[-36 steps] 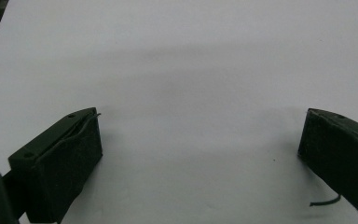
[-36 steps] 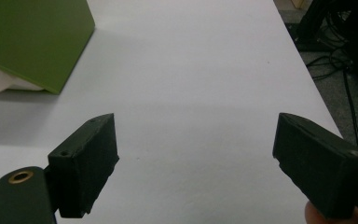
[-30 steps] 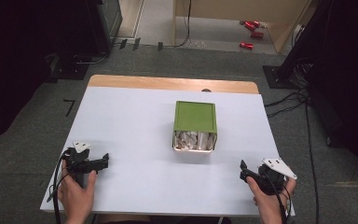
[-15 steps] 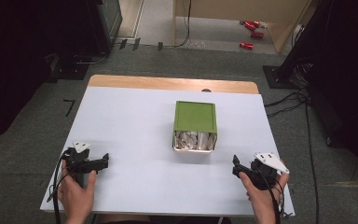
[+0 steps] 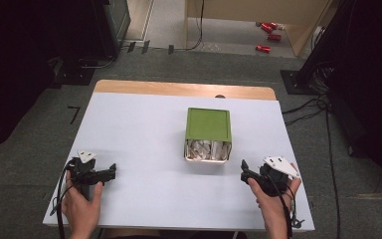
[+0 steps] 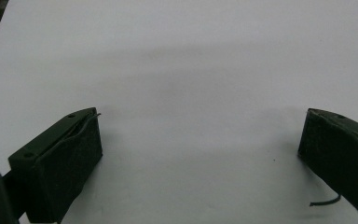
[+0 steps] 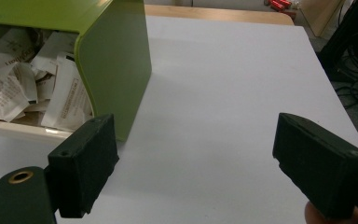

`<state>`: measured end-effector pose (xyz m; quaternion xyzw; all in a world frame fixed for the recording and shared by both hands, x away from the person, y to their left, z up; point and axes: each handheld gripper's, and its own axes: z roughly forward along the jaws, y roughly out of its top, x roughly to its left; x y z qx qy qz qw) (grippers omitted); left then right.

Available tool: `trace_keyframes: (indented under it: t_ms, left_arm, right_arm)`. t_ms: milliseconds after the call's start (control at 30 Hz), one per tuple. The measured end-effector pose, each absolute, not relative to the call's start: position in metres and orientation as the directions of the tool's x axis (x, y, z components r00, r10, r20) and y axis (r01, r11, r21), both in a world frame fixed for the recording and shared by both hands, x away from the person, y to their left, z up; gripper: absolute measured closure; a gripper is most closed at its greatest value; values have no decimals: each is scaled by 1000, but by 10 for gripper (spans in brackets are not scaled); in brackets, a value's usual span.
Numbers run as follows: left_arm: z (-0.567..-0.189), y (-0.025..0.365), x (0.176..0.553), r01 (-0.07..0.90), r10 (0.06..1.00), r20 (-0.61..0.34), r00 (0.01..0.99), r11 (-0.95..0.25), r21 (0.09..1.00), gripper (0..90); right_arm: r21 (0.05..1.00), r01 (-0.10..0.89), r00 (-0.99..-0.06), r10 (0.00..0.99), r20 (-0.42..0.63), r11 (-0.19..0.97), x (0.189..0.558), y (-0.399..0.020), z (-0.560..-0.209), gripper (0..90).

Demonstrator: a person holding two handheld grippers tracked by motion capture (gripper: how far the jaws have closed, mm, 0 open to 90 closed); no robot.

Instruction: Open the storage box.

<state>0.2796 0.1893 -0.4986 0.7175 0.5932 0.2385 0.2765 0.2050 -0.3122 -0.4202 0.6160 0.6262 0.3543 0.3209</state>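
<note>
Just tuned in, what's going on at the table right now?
A person holds a two-jaw gripper in each hand over a white table. The right gripper is open and points at the near right corner of a green box, which lies on its side with its open face, stuffed with crumpled paper, toward the person. It touches nothing. The left gripper hovers open at the table's near left, apart from the box.

White table (image 5: 144,129), green box (image 5: 208,125) on it
</note>
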Motion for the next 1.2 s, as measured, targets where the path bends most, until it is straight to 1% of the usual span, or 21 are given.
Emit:
trace_keyframes:
  t_ms: [600, 1200]
  left_arm:
    - [-499, 189, 280, 720, 983, 15, 183, -144, 679, 0]
    - [-499, 189, 280, 720, 983, 14, 183, -144, 679, 0]
  right_arm:
    - [845, 534, -74, 996, 41, 4, 221, -289, -413, 138]
    - [839, 544, -76, 995, 57, -6, 237, -271, -415, 140]
